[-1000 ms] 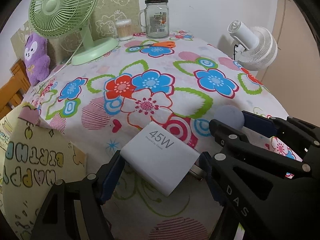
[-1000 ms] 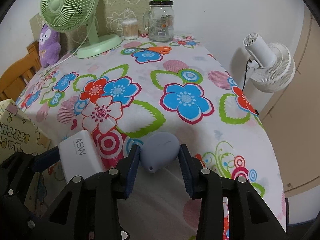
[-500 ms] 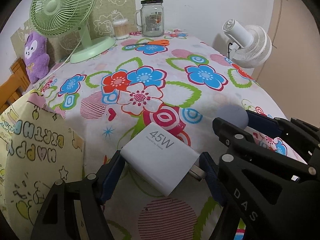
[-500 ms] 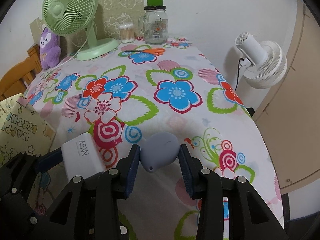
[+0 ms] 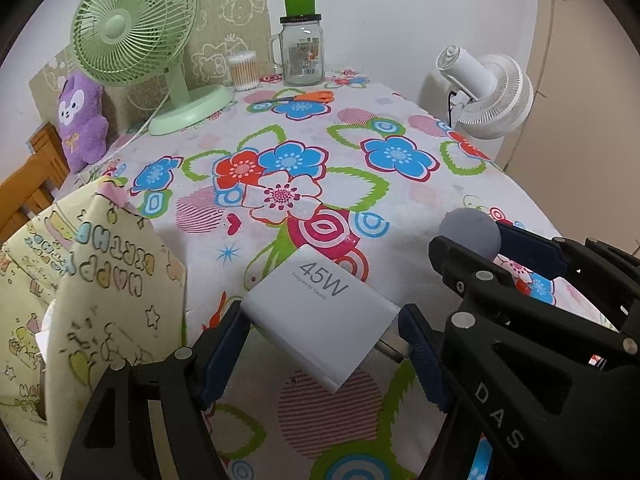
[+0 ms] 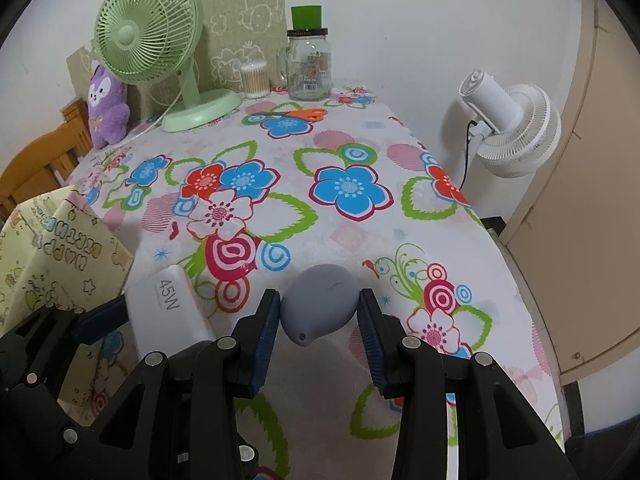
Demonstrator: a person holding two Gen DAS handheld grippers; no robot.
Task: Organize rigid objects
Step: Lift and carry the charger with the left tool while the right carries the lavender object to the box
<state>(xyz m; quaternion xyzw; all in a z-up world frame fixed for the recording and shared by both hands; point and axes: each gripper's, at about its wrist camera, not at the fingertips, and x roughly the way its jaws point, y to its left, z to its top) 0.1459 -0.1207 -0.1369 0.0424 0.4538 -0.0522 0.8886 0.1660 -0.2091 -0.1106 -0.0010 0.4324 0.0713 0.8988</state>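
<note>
Jaws pinch boxy white charger (image 5: 320, 312), rounded grey blower (image 6: 319, 304).

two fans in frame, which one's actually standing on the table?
The green desk fan, whose round base sits on the floral tablecloth at the far left by the purple plush. The white fan stands off the table's right edge, beside the wall.

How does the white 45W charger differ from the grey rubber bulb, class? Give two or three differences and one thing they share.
1. Shape: the 45W charger is a flat-faced block with edges; the grey rubber bulb is rounded and tapers to a nozzle.
2. Colour: the charger is white with printed lettering; the bulb is plain grey.
3. Holder: the charger sits in the left tongs, the bulb in the right tongs.

Shared: each is clamped between tongs above the floral tablecloth.
</note>
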